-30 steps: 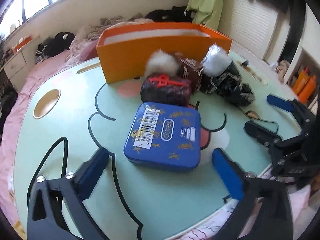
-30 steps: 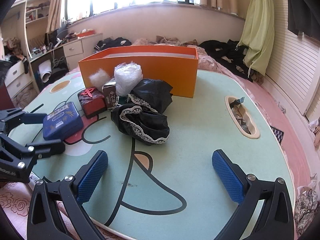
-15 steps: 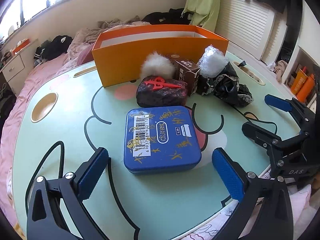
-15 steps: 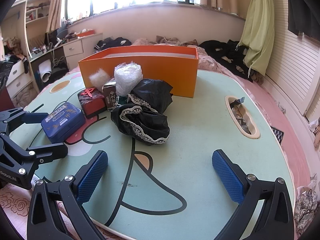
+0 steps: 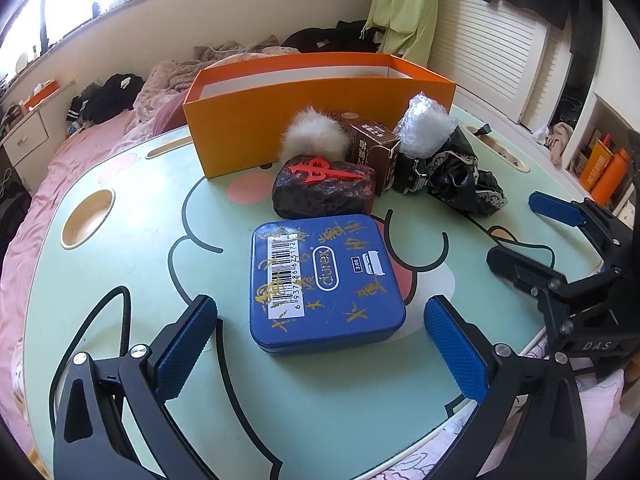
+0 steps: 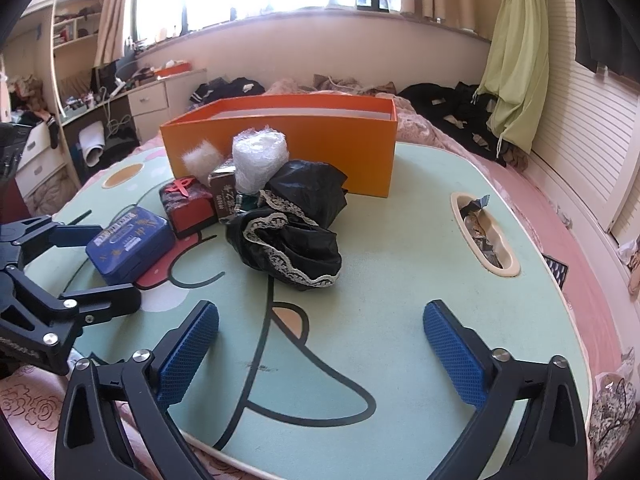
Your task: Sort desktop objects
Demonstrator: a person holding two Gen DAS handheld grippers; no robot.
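- The left gripper is spread wide with nothing clamped; the blue tin lies flat on the worktop between its pads, untouched, and sits nearer and more squarely between them than a second ago.
- That lines up a first pick, I judge; no sorting is done yet.
- The right gripper is released over bare worktop; its jaws have just been closing slightly, with nothing between them.
- Beyond the tin, touching or just beside each other: a dark wrapped block bearing a red ornament, a white pompom, a brown carton, a bubble-wrap roll and black lace cloth.
- The orange box, open-topped, stands behind the pile, which blocks a straight path.
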